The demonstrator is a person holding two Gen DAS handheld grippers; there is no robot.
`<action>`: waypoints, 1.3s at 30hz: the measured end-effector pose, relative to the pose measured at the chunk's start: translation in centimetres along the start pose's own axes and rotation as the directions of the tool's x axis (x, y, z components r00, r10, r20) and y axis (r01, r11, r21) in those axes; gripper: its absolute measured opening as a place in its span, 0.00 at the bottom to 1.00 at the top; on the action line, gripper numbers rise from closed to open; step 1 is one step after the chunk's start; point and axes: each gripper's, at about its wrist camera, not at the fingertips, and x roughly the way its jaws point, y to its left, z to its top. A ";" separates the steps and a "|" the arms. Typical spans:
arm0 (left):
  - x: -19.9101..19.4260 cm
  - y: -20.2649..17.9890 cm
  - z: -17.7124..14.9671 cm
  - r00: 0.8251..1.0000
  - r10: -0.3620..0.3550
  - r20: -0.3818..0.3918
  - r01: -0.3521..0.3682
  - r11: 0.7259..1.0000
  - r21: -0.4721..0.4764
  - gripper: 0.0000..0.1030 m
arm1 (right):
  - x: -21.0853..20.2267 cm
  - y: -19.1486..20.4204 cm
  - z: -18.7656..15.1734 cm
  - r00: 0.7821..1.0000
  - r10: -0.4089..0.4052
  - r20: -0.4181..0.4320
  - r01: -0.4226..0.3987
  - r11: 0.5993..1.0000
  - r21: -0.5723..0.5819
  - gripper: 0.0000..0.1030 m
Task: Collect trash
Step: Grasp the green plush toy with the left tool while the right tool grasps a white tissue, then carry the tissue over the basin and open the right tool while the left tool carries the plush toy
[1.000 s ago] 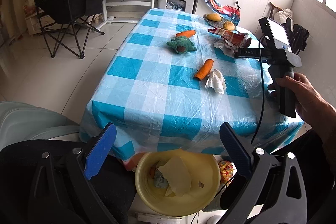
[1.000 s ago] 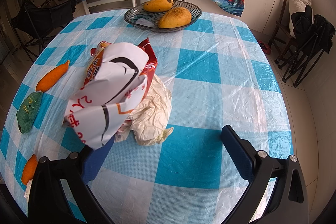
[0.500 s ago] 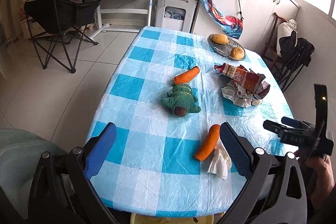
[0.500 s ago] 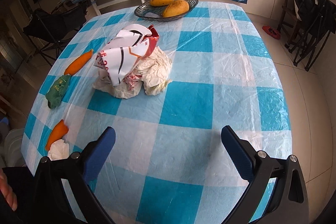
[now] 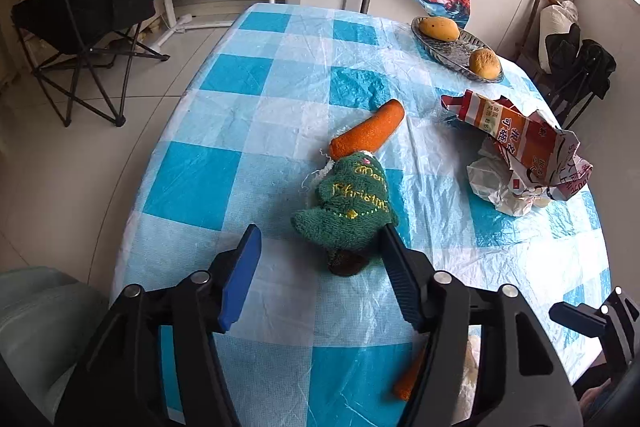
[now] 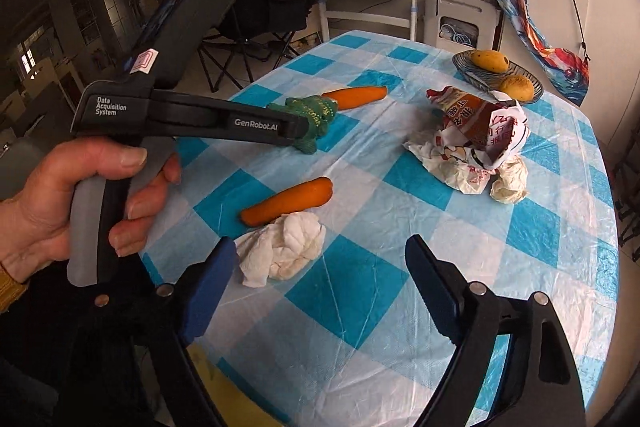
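The crumpled tissue [image 6: 282, 254] lies on the surface [image 6: 540, 227] touching the near carrot [image 6: 287, 201], just ahead and left of centre between the right gripper's [image 6: 320, 271] wide-apart fingers. That hand is nearer; the left gripper [image 5: 318, 259], fingers also apart, flanks the green plush [image 5: 348, 211] beyond the carrot.
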 end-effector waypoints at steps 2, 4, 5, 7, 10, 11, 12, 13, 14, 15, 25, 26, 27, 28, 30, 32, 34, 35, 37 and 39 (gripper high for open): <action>-0.1 0.0 -0.1 0.998 -0.056 -0.007 0.056 0.998 -0.007 0.26 | 0.7 0.1 0.0 1.000 0.008 -0.012 -0.008 1.000 0.001 0.70; -0.4 -0.1 -0.2 0.998 -0.067 0.000 0.067 0.998 -0.012 0.21 | 1.1 0.2 0.0 1.000 0.013 -0.021 -0.013 1.000 0.001 0.65; -0.5 0.0 -0.3 0.997 -0.076 0.002 0.076 0.997 -0.019 0.20 | 1.2 0.4 -0.1 1.000 0.015 -0.023 -0.014 1.000 0.004 0.63; -0.8 0.4 -0.5 0.994 -0.106 0.000 0.106 0.993 -0.044 0.19 | 1.5 0.4 0.0 0.999 0.020 -0.026 -0.020 1.000 0.010 0.59; -1.5 0.5 -1.0 0.992 -0.127 0.012 0.128 0.990 -0.063 0.18 | 1.9 0.6 -0.1 0.999 0.026 -0.038 -0.026 1.000 0.009 0.55; -1.7 0.4 -1.0 0.991 -0.130 0.016 0.131 0.990 -0.060 0.18 | 2.1 0.7 -0.1 0.999 0.028 -0.043 -0.028 1.000 0.007 0.53; -1.8 0.3 -1.0 0.991 -0.132 0.017 0.133 0.990 -0.054 0.18 | 2.2 0.9 -0.2 0.999 0.029 -0.045 -0.029 1.000 0.004 0.52; -1.9 0.1 -1.1 0.991 -0.133 0.018 0.134 0.990 -0.050 0.18 | 2.3 1.0 -0.2 0.999 0.024 -0.042 -0.024 1.000 -0.003 0.50; -1.9 0.1 -1.0 0.991 -0.135 0.022 0.136 0.990 -0.049 0.18 | 2.3 1.1 -0.1 0.999 0.023 -0.042 -0.024 1.000 -0.009 0.43; -2.0 0.0 -1.1 0.990 -0.138 0.024 0.139 0.989 -0.049 0.18 | 2.3 1.1 -0.1 0.999 0.028 -0.043 -0.029 1.000 -0.010 0.37; -4.7 0.0 -1.6 0.991 -0.088 0.101 0.091 0.995 -0.030 0.18 | 1.4 0.1 0.5 1.000 0.023 -0.010 -0.023 0.999 0.025 0.16; -5.4 0.0 -1.6 0.990 -0.077 0.118 0.081 0.996 -0.026 0.18 | 1.3 -0.2 0.6 1.000 0.022 -0.006 -0.022 0.999 0.041 0.16; -6.0 0.1 -1.7 0.989 -0.066 0.135 0.069 0.997 -0.020 0.18 | 1.1 -0.6 0.6 1.000 0.020 -0.002 -0.020 0.998 0.057 0.16; -6.6 0.1 -1.8 0.987 -0.054 0.152 0.057 0.998 -0.014 0.18 | 0.9 -0.9 0.5 1.000 0.017 0.004 -0.017 0.997 0.074 0.16; -7.8 0.2 -2.1 0.982 -0.030 0.185 0.030 1.000 0.000 0.18 | 0.3 -1.6 0.5 1.000 0.008 0.017 -0.010 0.994 0.109 0.16; -9.0 0.2 -2.5 0.976 -0.009 0.217 0.007 1.000 0.010 0.18 | -0.3 -2.2 0.5 0.999 -0.003 0.035 -0.002 0.990 0.139 0.16; -10.2 0.3 -3.2 0.970 0.008 0.243 -0.011 1.000 0.011 0.18 | -1.3 -2.5 0.3 0.998 -0.013 0.056 0.004 0.986 0.164 0.16; -10.7 0.5 -3.5 0.968 0.016 0.252 -0.019 1.000 0.012 0.18 | -1.7 -2.7 0.1 0.998 -0.012 0.069 -0.001 0.983 0.184 0.16; -11.5 0.5 -4.4 0.965 0.029 0.262 -0.035 0.999 0.018 0.18 | -2.5 -3.2 -0.2 0.995 -0.011 0.095 -0.011 0.974 0.227 0.16; -12.2 0.5 -5.2 0.962 0.043 0.271 -0.053 0.998 0.030 0.18 | -3.2 -3.2 -0.8 0.993 -0.012 0.115 -0.017 0.968 0.250 0.16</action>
